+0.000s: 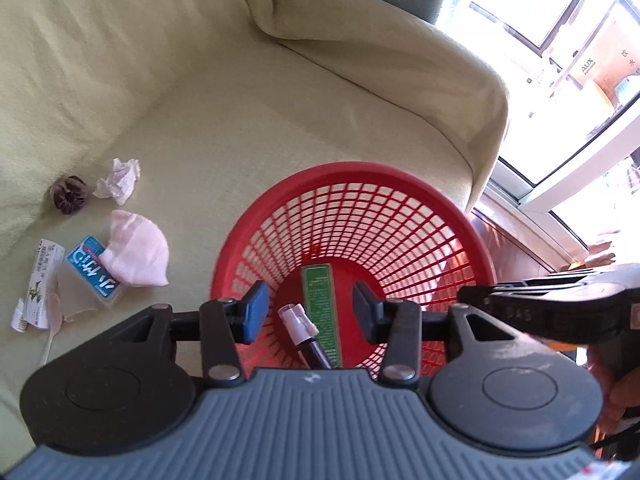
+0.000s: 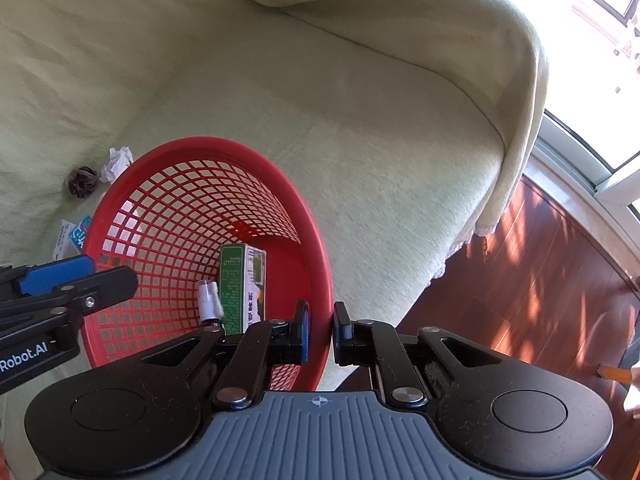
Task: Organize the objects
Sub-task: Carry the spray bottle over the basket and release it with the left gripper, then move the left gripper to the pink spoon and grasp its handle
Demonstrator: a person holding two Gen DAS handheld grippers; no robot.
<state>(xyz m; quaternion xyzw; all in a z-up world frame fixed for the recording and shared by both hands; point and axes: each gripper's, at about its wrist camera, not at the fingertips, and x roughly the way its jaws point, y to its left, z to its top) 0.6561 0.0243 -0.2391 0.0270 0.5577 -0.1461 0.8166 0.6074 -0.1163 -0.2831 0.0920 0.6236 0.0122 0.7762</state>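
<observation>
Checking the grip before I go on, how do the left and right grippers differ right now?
The left gripper is open, empty, above the basket; the right gripper is shut on the basket rim. Left's fingers straddle nothing; right's pinch the wall inside and out. Both have blue pads.

"AUX" is printed on a cardboard box point(image 1: 596, 68) outside the window, with Chinese characters beside it too small to read. "Robot.AI" stands in white on the left gripper point(image 2: 48, 280) body. The green box point(image 2: 242, 288) and blue packet point(image 1: 94, 276) carry print that is illegible.
</observation>
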